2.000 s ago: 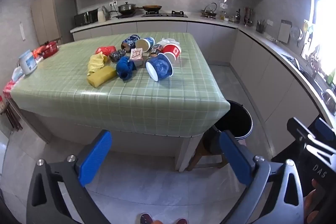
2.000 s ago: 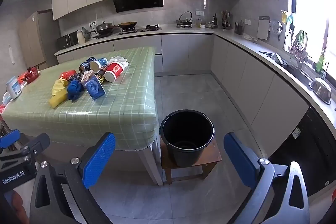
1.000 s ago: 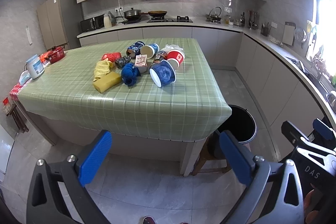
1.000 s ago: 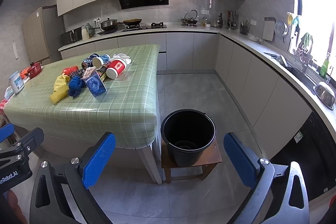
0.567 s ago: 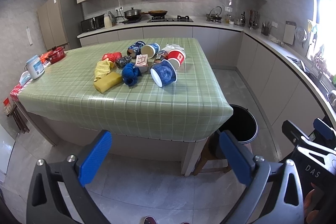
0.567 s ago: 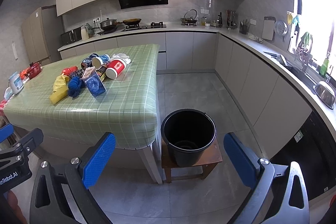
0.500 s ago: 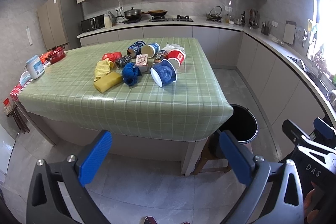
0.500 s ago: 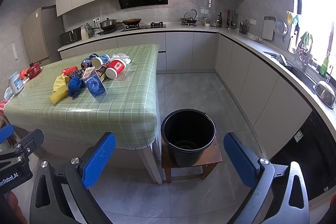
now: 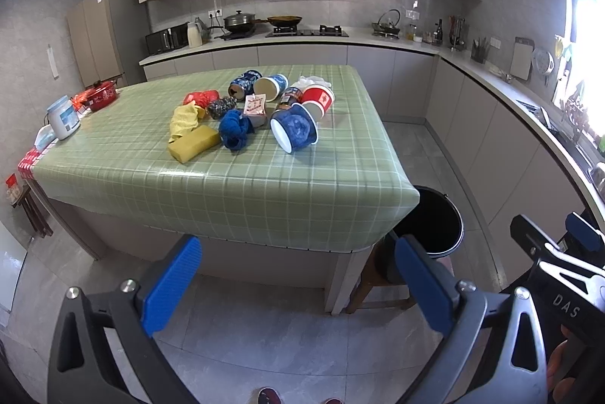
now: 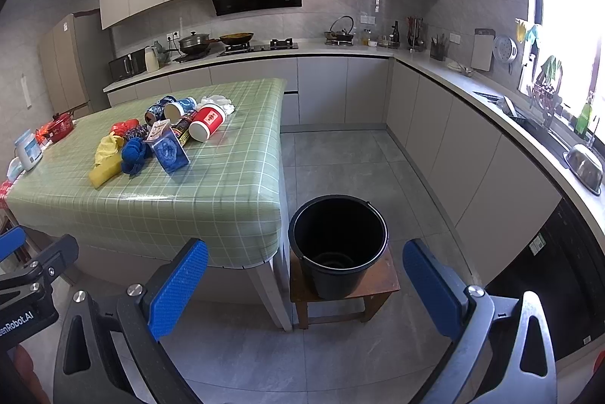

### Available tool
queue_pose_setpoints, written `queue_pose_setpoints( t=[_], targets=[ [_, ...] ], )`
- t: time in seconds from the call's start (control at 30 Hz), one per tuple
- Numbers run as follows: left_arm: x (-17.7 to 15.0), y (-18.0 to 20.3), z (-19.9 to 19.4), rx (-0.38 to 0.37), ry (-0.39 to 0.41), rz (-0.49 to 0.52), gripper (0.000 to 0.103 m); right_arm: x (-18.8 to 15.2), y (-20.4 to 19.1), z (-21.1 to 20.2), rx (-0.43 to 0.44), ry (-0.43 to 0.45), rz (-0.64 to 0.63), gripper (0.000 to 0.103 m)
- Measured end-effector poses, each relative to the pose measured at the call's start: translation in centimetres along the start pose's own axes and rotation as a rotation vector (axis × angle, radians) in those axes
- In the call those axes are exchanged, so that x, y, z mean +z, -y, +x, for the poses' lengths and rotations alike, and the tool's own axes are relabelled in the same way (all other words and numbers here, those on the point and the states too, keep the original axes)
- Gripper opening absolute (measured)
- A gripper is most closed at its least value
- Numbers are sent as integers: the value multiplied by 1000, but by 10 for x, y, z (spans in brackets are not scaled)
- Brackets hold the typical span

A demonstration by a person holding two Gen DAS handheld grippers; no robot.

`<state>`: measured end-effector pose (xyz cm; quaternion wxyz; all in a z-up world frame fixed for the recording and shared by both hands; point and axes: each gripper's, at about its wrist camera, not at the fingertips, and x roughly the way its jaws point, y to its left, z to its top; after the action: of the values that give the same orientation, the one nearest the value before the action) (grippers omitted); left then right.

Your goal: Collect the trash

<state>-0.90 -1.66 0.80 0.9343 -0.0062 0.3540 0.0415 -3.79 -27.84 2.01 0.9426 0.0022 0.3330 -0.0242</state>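
A pile of trash lies on the green checked table (image 9: 234, 188): a blue paper tub on its side (image 9: 294, 132), a red cup (image 9: 318, 98), a blue crumpled rag (image 9: 235, 128), a yellow sponge (image 9: 193, 147), a yellow cloth (image 9: 184, 117) and cans behind. A black bucket (image 10: 338, 245) stands on a low wooden stool (image 10: 382, 285) at the table's right corner. My left gripper (image 9: 298, 279) hangs open, low in front of the table, nothing between its blue pads. My right gripper (image 10: 306, 285) is open too, in front of the bucket.
A white-and-blue jar (image 9: 63, 117) and a red pot (image 9: 99, 94) sit at the table's left end. Kitchen counters (image 10: 472, 78) run along the back and right walls. Grey tiled floor (image 10: 340, 158) lies between table and counters. A shoe tip (image 9: 267, 396) shows at the bottom.
Both views have barely shifted over the last second; earlier the left gripper rose slightly, bringing the table lower in view. Nothing was grasped or moved.
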Motion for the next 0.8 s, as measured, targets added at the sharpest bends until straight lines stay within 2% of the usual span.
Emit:
queue_pose_setpoints(
  t=[0.8],
  targets=[
    [-1, 4, -2, 5, -4, -1, 103, 1, 2, -3, 6, 7, -4, 103]
  ],
)
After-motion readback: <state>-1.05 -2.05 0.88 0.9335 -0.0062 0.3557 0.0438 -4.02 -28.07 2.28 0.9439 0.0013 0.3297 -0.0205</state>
